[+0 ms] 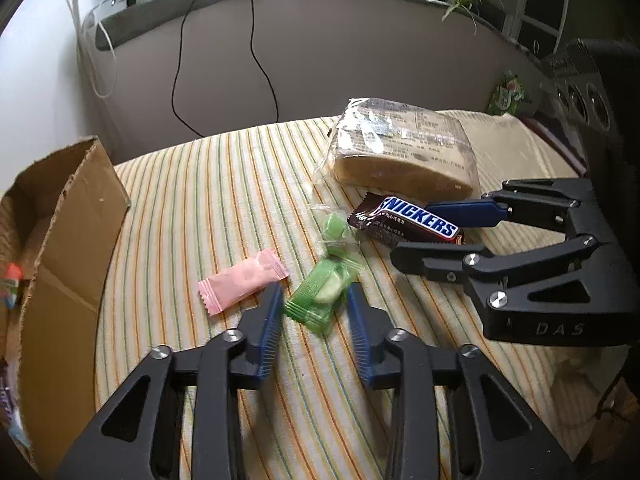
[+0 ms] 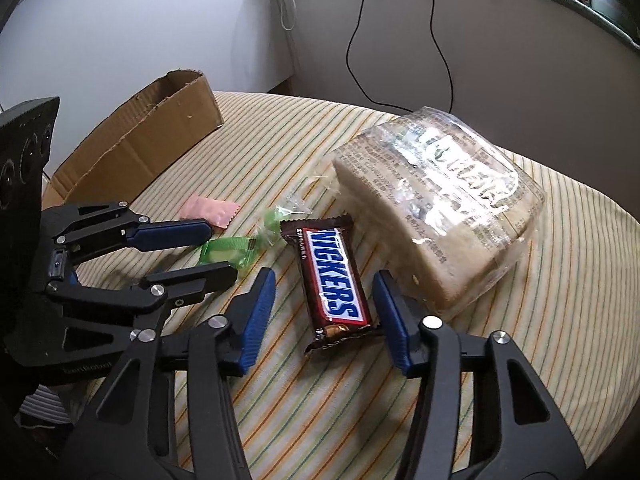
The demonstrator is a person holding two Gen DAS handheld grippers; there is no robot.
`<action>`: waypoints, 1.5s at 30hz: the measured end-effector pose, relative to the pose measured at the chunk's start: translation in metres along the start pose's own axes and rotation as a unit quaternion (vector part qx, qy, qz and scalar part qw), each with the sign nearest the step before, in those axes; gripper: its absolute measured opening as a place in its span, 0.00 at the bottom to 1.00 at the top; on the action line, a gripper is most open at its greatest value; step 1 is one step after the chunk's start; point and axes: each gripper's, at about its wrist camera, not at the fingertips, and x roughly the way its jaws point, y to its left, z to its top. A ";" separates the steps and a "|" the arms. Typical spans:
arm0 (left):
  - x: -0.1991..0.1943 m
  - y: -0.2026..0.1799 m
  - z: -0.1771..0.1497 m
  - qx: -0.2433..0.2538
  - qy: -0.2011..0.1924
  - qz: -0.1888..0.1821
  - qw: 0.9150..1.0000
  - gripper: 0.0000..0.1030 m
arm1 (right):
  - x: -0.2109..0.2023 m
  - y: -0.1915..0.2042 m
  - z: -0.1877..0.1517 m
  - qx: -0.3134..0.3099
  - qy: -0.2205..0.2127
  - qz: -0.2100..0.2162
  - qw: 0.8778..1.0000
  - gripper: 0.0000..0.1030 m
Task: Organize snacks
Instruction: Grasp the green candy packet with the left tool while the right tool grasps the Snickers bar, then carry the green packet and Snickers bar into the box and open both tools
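Now I have the left gripper (image 1: pixel 314 300) jaws straddling the green candy (image 1: pixel 318 296), the right gripper (image 2: pixel 324 304) straddling the Snickers bar (image 2: pixel 330 276), both open, lined up for grasping toward the cardboard box (image 2: pixel 160 136) at upper left.

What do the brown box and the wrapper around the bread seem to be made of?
The box looks like plain matte corrugated cardboard: its torn rim shows a ragged, fluted edge. The bread wrapper seems thin clear plastic film, glossy, with bright glare, creases and printed text over the loaf.

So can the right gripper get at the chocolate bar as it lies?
Probably yes. The right gripper already straddles the chocolate bar, a finger on each side, nothing between. The bread bag sits close beside the right-hand finger.
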 end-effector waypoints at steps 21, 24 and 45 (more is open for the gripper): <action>-0.015 0.004 -0.010 -0.030 -0.016 -0.009 0.999 0.20 | -0.014 0.002 -0.013 0.011 -0.006 0.004 1.000 0.29; -0.023 0.006 -0.012 -0.038 -0.023 -0.010 0.999 0.20 | -0.017 0.004 -0.014 0.013 -0.008 0.007 1.000 0.29; -0.111 0.067 -0.025 -0.099 -0.106 0.028 0.989 0.20 | -0.060 0.059 0.012 -0.025 -0.059 0.046 0.997 0.29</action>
